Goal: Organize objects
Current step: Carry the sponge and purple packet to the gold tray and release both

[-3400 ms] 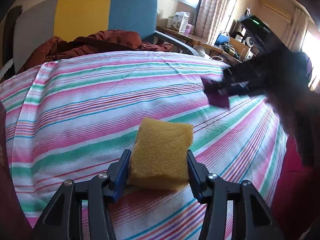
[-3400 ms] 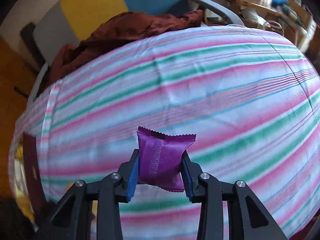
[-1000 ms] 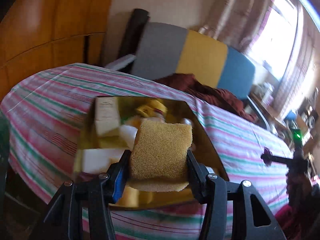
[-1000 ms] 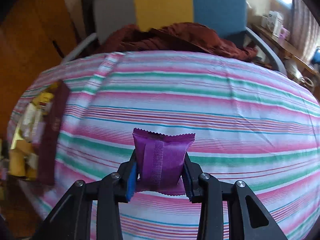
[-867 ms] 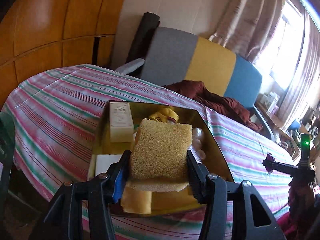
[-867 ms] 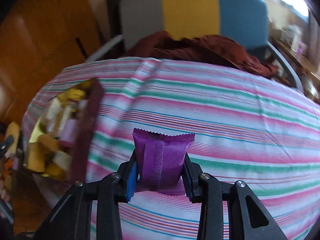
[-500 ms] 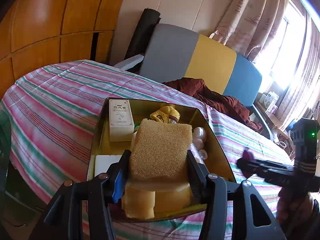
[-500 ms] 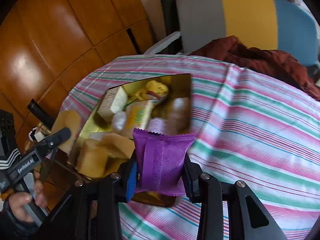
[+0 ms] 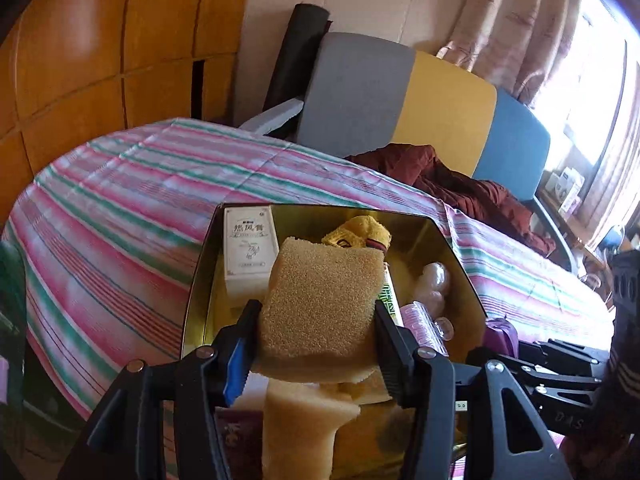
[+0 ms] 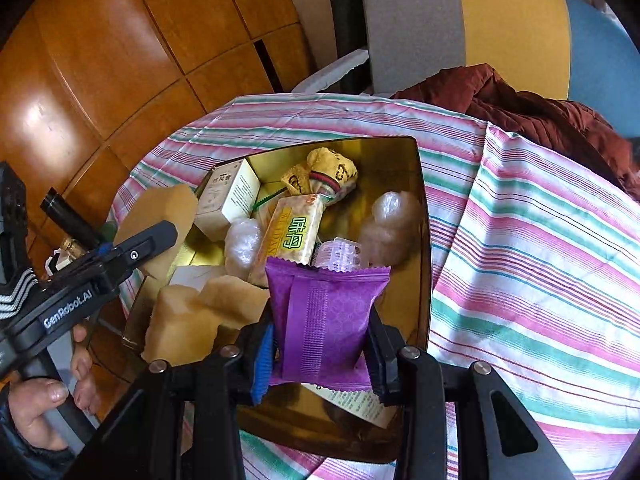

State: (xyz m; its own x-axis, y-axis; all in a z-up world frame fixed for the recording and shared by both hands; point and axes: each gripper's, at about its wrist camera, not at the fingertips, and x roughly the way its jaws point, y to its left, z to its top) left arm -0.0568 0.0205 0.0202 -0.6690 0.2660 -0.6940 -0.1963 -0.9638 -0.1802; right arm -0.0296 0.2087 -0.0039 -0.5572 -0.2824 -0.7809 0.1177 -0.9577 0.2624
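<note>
A gold metal box [image 9: 452,248] [image 10: 420,184] sits on the striped tablecloth, full of packets, sponges and a white carton [image 9: 250,250]. My left gripper [image 9: 316,340] is shut on a yellow sponge [image 9: 320,304] and holds it over the box's near end; it shows at the box's left edge in the right wrist view [image 10: 160,236]. My right gripper [image 10: 320,344] is shut on a purple snack packet [image 10: 324,320], held above the box's near right part. The packet's tip shows in the left wrist view [image 9: 502,336].
The striped tablecloth [image 9: 120,208] covers the table. A grey, yellow and blue chair [image 9: 420,104] with a dark red garment [image 10: 540,108] stands behind it. Wooden wall panels [image 10: 120,40] lie to the left. Inside the box are yellow sponges [image 10: 200,316] and a green-lettered packet [image 10: 296,232].
Both grippers have swung left from the bare tablecloth to the gold box, each still holding its item. The right gripper has come in close over the box.
</note>
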